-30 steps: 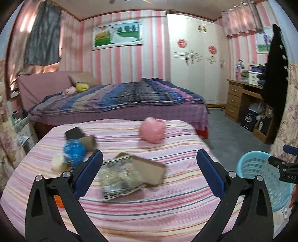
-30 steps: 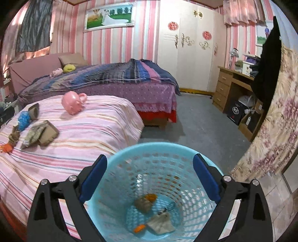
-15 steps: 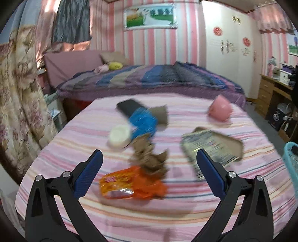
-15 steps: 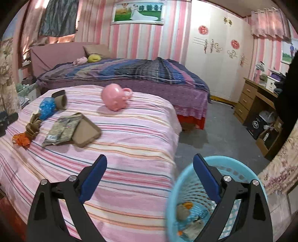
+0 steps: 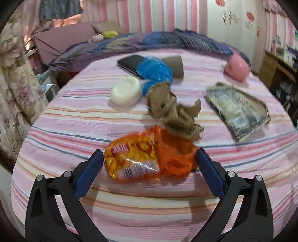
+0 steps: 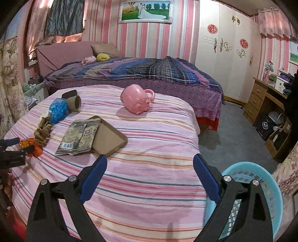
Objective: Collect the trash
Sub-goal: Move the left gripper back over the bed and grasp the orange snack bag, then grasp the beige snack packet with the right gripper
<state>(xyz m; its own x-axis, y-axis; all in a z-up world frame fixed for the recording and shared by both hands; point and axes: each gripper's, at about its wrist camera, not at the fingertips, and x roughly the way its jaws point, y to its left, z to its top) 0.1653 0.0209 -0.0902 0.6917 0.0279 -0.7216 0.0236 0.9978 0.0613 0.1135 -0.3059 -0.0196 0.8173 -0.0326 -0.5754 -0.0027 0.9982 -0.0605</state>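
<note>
On the pink-striped bed (image 5: 78, 119), the left tool (image 5: 149, 158) hangs with its blue fingers spread wide on either side of an orange wrapper (image 5: 147, 156), not pressing it. Crumpled brown paper (image 5: 175, 111) lies touching the wrapper's far edge, and beyond that sit a blue bag (image 5: 154, 72), a white tub (image 5: 126, 91), a dark case (image 5: 130, 63) and a cardboard tube (image 5: 174, 64), close together. To the right lie a grey packet (image 5: 236, 109) on a brown tray (image 6: 109, 139), and a pink mug (image 5: 236, 68) on its side near the far edge.

The right tool (image 6: 150, 167) is also spread wide and grasps nothing, hovering over bare sheet. A blue basket (image 6: 268, 186) stands on the floor just beside the bed's right edge, partly behind this tool's right finger.

Behind is a second bed (image 6: 141, 72) with a plaid purple cover. The walls are striped pink and white, with a framed picture (image 6: 145, 11), a white wardrobe (image 6: 223, 55), and a wooden desk (image 6: 260, 100) on the right. The floor (image 6: 232, 134) is grey.
</note>
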